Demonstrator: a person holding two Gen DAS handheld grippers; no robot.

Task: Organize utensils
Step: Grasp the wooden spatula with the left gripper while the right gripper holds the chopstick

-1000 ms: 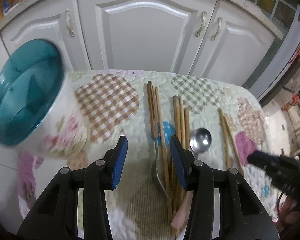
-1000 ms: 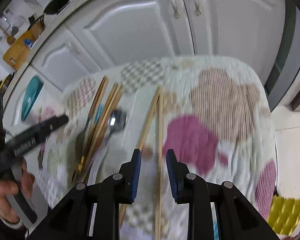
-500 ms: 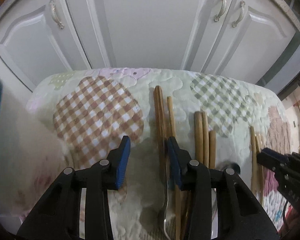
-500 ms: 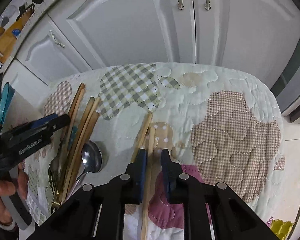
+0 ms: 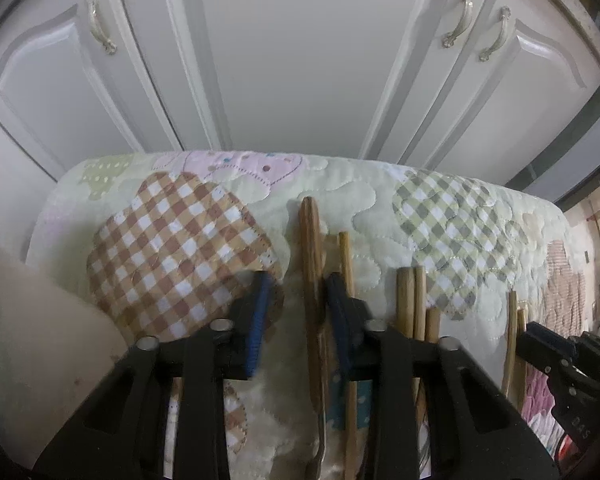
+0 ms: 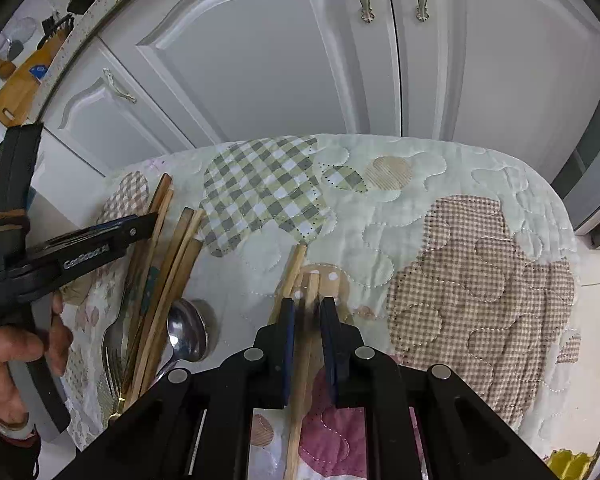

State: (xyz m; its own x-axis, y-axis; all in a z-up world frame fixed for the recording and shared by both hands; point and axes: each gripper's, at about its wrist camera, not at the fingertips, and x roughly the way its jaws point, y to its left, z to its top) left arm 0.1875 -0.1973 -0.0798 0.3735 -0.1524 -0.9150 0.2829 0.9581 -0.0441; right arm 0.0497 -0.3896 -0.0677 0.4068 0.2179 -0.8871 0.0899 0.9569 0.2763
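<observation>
Utensils lie on a quilted patchwork cloth. In the left wrist view my left gripper is open and straddles a dark wooden chopstick pair. More chopsticks lie to its right. In the right wrist view my right gripper is narrowly open around one light chopstick of a pair; its jaws do not visibly press it. To the left lie a steel spoon, a fork and several chopsticks. The left gripper shows there too.
White cabinet doors stand right behind the cloth-covered table's far edge. A blurred pale container wall fills the left wrist view's lower left. A wooden cutting board lies on the counter above.
Both grippers have moved forward and down onto the chopsticks. The left jaws have narrowed around the dark pair; the right jaws have narrowed around the light chopstick. The teal-rimmed container has slid out of view.
</observation>
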